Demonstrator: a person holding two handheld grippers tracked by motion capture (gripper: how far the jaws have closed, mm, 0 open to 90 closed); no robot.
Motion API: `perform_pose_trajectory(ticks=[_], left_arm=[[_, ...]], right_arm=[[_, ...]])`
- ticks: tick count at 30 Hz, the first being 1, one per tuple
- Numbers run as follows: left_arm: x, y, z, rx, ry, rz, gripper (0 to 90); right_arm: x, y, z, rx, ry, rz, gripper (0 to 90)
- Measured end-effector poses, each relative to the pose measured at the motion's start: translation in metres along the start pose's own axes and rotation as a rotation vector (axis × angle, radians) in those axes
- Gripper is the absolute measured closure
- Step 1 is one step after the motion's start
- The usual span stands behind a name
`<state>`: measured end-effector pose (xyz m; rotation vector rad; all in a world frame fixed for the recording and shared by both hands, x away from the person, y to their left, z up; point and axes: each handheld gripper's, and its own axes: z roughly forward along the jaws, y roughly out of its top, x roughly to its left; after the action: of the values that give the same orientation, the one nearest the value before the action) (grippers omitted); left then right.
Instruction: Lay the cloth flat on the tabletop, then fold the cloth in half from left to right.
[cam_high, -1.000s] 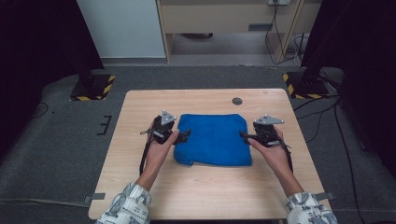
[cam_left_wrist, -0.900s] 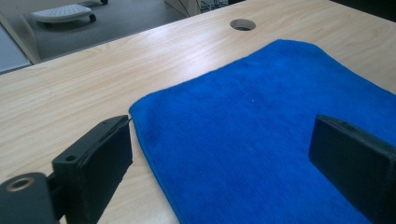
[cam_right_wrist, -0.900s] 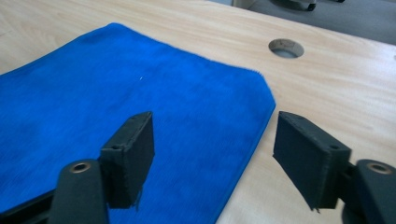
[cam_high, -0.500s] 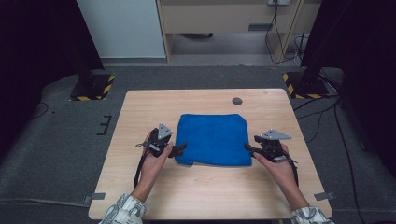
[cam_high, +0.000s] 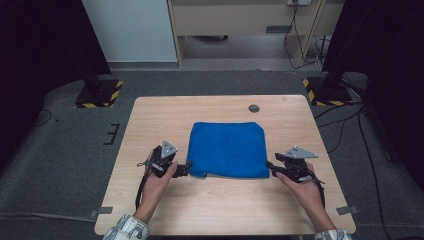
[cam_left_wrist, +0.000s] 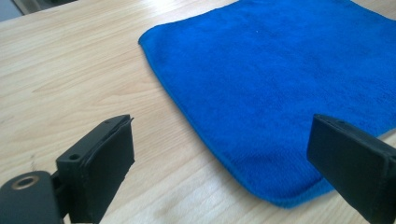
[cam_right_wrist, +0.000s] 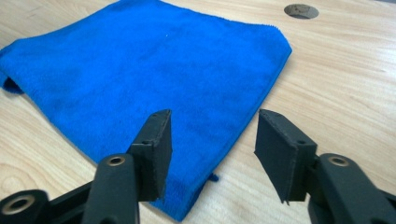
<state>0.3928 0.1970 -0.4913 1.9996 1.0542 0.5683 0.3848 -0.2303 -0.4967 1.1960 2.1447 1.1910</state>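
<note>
A blue folded cloth lies flat in the middle of the wooden table. My left gripper sits low at the cloth's near left corner. Its jaws stand wide open in the left gripper view, with that corner of the cloth between them and untouched. My right gripper is at the near right corner. Its jaws have just been closing and stand half open. The cloth's edge runs between them, and the pads do not press on it.
A dark round hole sits in the tabletop beyond the cloth, also seen as the hole in the right gripper view. Bare wood surrounds the cloth on all sides. Stands with yellow-black striped bases are on the floor past the table's far corners.
Both hands have slid toward the person along the cloth's sides, from about its middle to its near corners. The cloth has not moved.
</note>
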Motion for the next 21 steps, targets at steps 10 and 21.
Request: perform_pose_trajectory(ticks=[10,21], left_arm=[[-0.003,-0.013,-0.016,-0.011,0.034,-0.019,8.1],[-0.015,-0.016,-0.016,-0.021,-0.017,-0.057,22.8]], right_arm=[[0.004,-0.013,-0.009,0.032,0.007,-0.011,59.3],[0.003,-0.015,-0.011,0.034,0.010,-0.017,81.0]])
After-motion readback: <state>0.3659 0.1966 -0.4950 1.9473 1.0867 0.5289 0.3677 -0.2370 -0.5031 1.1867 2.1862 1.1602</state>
